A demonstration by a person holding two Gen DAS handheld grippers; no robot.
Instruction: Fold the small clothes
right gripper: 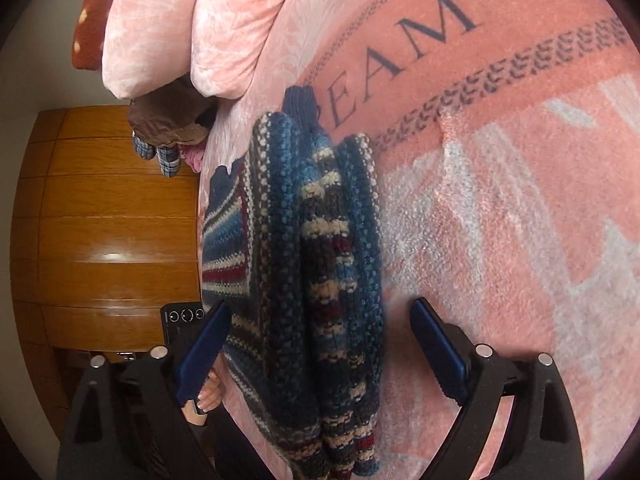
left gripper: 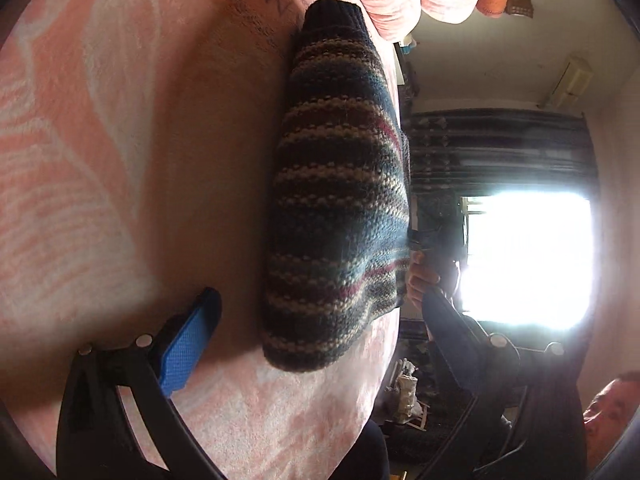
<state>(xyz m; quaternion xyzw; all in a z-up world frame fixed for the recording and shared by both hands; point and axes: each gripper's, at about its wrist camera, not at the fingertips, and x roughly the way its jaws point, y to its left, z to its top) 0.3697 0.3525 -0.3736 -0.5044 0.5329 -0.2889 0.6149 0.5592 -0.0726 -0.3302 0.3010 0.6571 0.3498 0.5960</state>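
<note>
A striped knit sweater [left gripper: 340,208] in dark blue, cream and maroon lies folded into a thick bundle on a pink blanket [left gripper: 120,160]. In the left wrist view my left gripper [left gripper: 318,296] is open, its blue pad [left gripper: 188,344] resting on the blanket beside the bundle and the other finger past the bed's edge. A hand [left gripper: 420,276] shows at the sweater's far edge. In the right wrist view the sweater [right gripper: 320,280] sits between the wide-apart fingers of my open right gripper [right gripper: 322,306], neither pad pressing on it.
Pink folded bedding [right gripper: 168,20] and an orange dotted cushion [right gripper: 92,12] are stacked at the bed's head. A brown and plaid clothes heap [right gripper: 168,132] lies at the bed's edge by a wooden cabinet [right gripper: 108,220]. A bright window [left gripper: 528,260] and a person [left gripper: 608,404] are beyond the bed.
</note>
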